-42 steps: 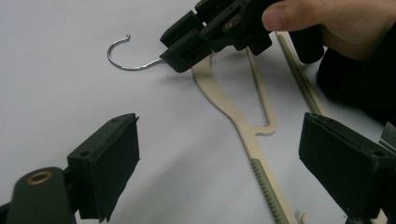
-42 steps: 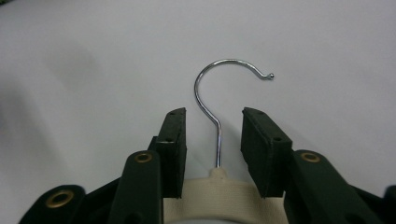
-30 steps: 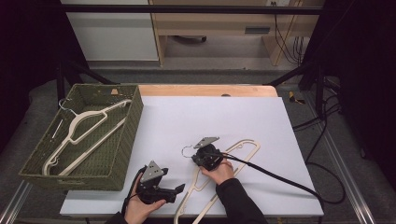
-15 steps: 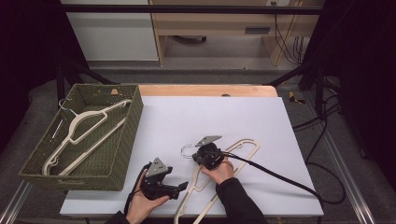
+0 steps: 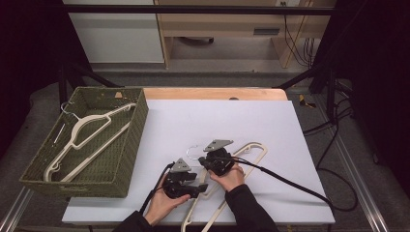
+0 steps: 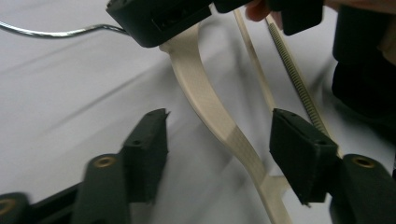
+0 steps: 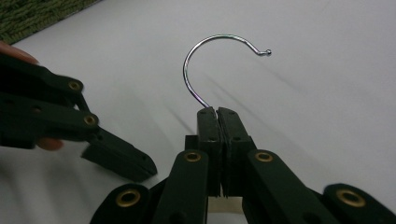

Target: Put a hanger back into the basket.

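- You work at a white table [image 5: 241, 121] with a bare wooden strip along its far edge; dark floor, cables and pale wooden furniture lie beyond it.
- A green woven basket [image 5: 130, 145] stands at the table's left side, with a cream hanger [image 5: 84, 137] lying inside it.
- A second hanger [image 5: 251, 150], cream with a metal hook [image 7: 205, 56], lies flat on the table near your edge.
- Your right gripper [image 5: 212, 162] is clamped on that hanger's neck at the foot of the hook; the right gripper view shows its jaws pressed together there, which the high view cannot show.
- Your left gripper [image 6: 217, 144] has just been closing its jaws; they stand half-narrowed around one cream arm of the hanger, pads not yet touching it.
- The left gripper view shows that gap, plus a ridged bar running beside the arm.
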